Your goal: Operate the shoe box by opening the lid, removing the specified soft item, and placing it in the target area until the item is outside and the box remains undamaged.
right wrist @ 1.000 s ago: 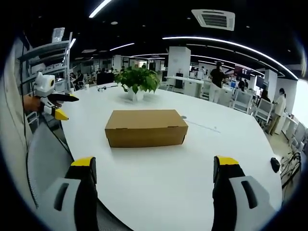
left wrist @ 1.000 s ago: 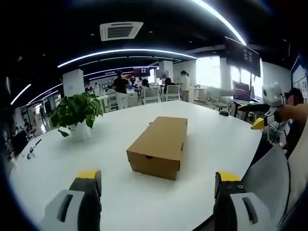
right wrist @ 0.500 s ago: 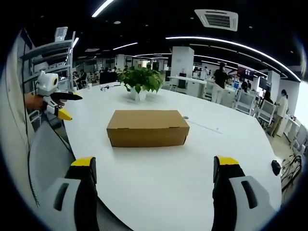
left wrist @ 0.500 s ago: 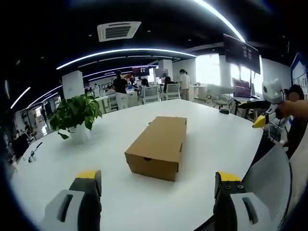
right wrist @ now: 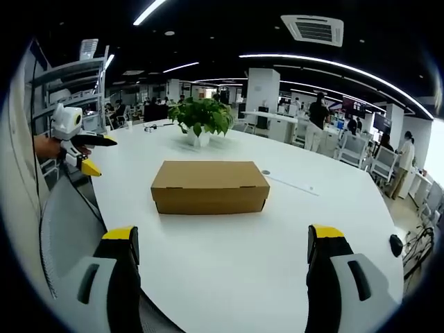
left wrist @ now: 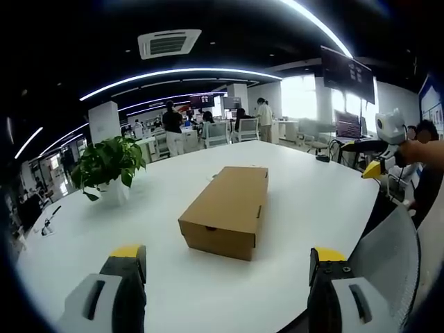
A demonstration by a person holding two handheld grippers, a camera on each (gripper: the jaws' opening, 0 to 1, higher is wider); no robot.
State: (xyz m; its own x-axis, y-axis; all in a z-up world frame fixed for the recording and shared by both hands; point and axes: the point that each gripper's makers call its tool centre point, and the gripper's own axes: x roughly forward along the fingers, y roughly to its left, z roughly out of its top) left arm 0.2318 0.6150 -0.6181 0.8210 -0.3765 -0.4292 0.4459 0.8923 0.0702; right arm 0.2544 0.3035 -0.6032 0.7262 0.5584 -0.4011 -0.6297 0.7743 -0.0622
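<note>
The left gripper [left wrist: 222,267] was spread wide and held nothing; so was the right gripper [right wrist: 222,243]. Ahead of both, between their jaws and well apart from them, the closed cardboard shoe box [left wrist: 225,210] lay flat on the white table [left wrist: 312,201]. Beyond the box, a potted plant [right wrist: 202,118] stood near the table's far edge.

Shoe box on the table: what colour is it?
Plain brown cardboard shoe box, clearest in the right gripper view.

We see a matt brown cardboard shoe box [right wrist: 210,186] on a smooth, glossy white table [right wrist: 277,243]; our gripper [right wrist: 222,239] tips look yellow plastic.
</note>
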